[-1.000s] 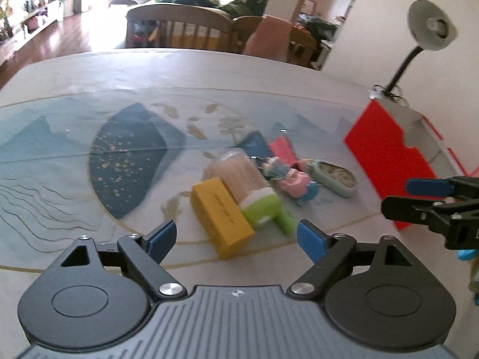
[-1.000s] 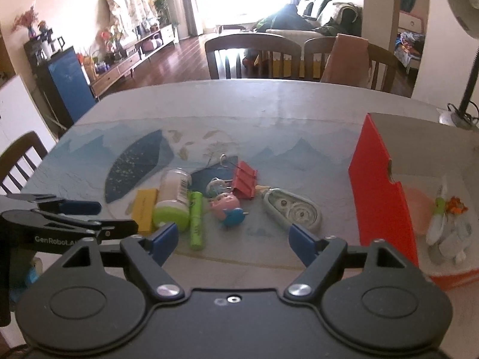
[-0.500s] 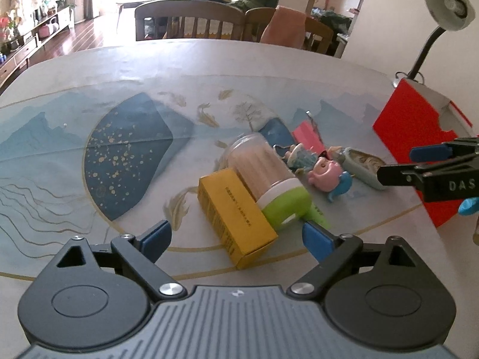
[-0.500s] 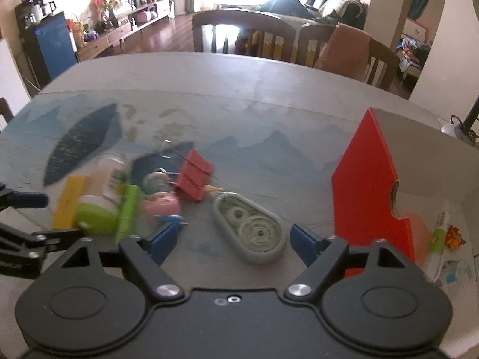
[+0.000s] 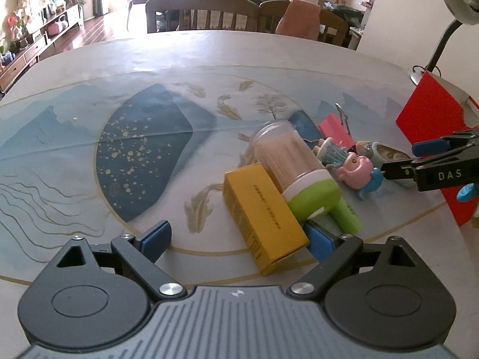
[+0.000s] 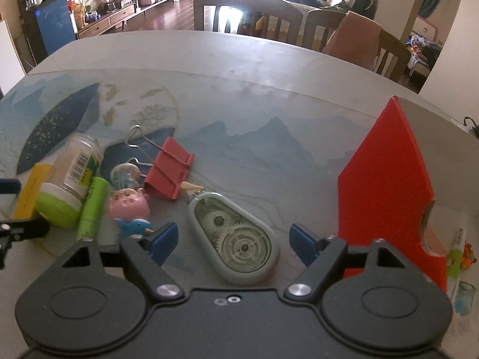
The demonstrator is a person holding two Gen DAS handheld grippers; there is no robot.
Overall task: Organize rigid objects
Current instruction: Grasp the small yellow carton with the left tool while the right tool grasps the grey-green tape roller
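- While both my tongs hang just over the table [image 6: 269, 65], I judge the step in hand to be the reach: nothing is gripped yet.
- My right gripper [image 6: 232, 239] has its jaws wide apart, and the grey correction-tape dispenser [image 6: 236, 236] lies low in the centre of that frame, between the fingers but touching neither.
- My left gripper [image 5: 236, 239] is also spread apart; the yellow box [image 5: 263, 215] lies at lower centre-right of its frame, its near end against the inner side of the right finger.
- Beside the box lie the clear jar with the green cap [image 5: 296, 173], a green tube [image 6: 92, 206], the pink pig toy [image 6: 128, 206] and a red binder clip [image 6: 169, 173], all crowded together, several touching.
- Next, I think, the right tongs must settle lower and close across the dispenser's narrow sides, then carry it to the red box [image 6: 386, 185] at the right edge of the frame, which already holds small things.
- Room: open cloth lies to the left and beyond the pile; the red wall stands close to my right finger, and my two tongs are near each other.
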